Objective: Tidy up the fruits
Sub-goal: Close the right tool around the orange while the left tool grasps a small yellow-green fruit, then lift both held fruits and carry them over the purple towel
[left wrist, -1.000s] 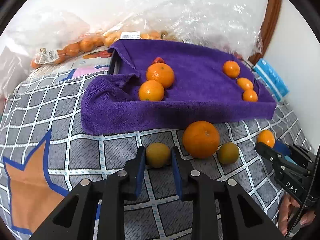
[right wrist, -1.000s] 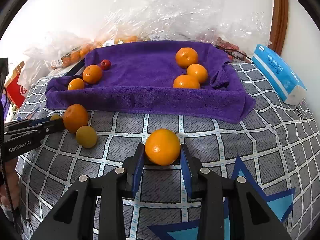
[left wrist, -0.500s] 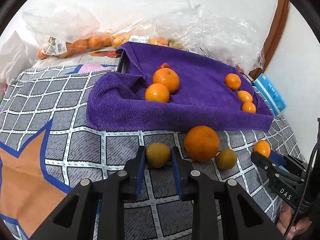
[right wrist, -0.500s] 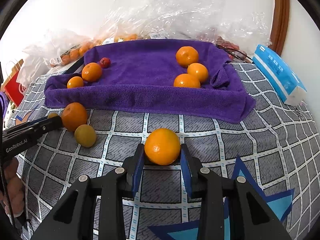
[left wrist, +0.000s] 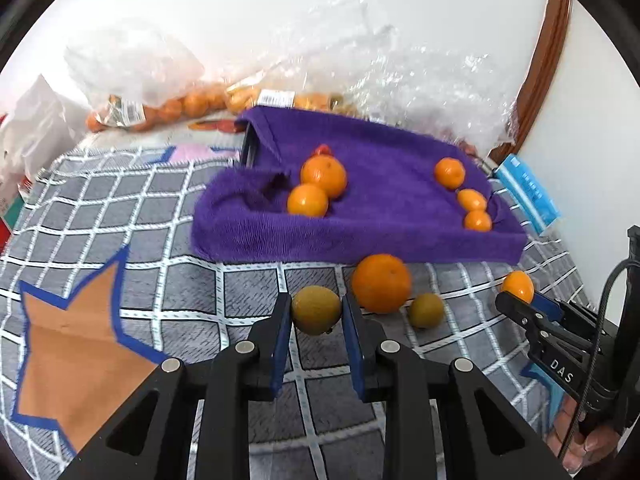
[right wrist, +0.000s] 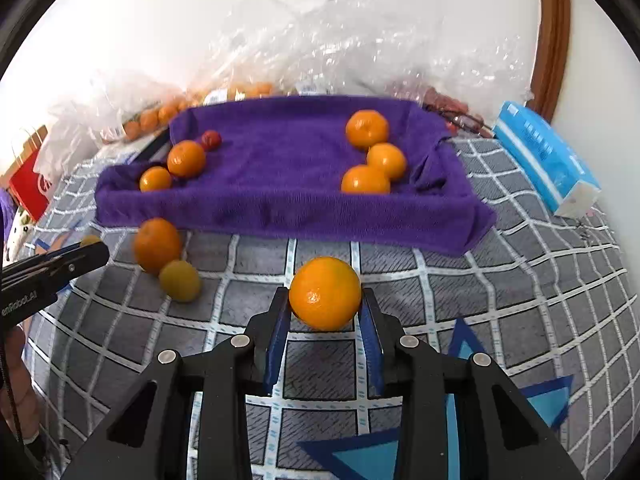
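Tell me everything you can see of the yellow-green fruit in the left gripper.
The small round yellow-green fruit has dull, faintly mottled skin, greener than the oranges nearby. It sits clamped between the blue pads of the left gripper, one pad on each side, gripped near the fingertips. It hangs in front of the grey checked cloth; whether it is clear of the cloth cannot be told. Nothing but the pads visibly touches it.

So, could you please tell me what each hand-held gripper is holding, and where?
Left hand-held gripper: yellow-green fruit, pinched across its sides. Right hand-held gripper: orange, likewise.
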`<state>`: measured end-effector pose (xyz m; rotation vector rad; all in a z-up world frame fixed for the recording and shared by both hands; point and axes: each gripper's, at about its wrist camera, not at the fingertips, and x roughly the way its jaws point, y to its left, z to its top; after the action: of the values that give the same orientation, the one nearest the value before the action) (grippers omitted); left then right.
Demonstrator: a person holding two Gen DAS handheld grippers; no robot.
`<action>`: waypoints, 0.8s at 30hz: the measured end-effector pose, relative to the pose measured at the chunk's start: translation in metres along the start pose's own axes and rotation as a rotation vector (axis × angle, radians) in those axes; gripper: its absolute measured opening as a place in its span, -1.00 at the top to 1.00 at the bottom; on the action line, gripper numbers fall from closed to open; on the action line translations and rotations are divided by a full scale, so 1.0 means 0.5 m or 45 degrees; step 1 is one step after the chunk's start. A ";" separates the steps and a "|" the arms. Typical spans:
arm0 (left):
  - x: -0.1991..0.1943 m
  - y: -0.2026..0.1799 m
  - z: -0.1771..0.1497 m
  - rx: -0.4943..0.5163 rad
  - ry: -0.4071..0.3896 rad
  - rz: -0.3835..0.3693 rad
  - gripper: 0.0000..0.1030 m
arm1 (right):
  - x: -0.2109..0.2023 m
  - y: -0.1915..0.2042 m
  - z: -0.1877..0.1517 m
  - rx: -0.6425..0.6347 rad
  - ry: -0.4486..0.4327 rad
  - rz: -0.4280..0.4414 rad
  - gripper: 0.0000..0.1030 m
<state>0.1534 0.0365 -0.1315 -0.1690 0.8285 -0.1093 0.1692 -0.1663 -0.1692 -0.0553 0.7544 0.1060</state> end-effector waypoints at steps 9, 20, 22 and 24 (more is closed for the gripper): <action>-0.105 -0.020 0.013 -0.042 -0.066 -0.002 0.53 | -0.115 0.005 0.024 0.016 -0.109 -0.015 0.33; -0.206 -0.054 0.018 -0.044 -0.133 -0.019 0.53 | -0.204 0.001 0.022 0.039 -0.151 -0.029 0.33; -0.220 -0.060 0.020 -0.034 -0.146 -0.017 0.53 | -0.217 0.003 0.024 0.036 -0.163 -0.032 0.33; -0.234 -0.065 0.023 -0.029 -0.162 -0.016 0.53 | -0.229 0.003 0.028 0.033 -0.176 -0.034 0.33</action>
<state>0.0825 0.0250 -0.0329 -0.2003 0.7025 -0.1003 0.0955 -0.1723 -0.0805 -0.0332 0.6163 0.0741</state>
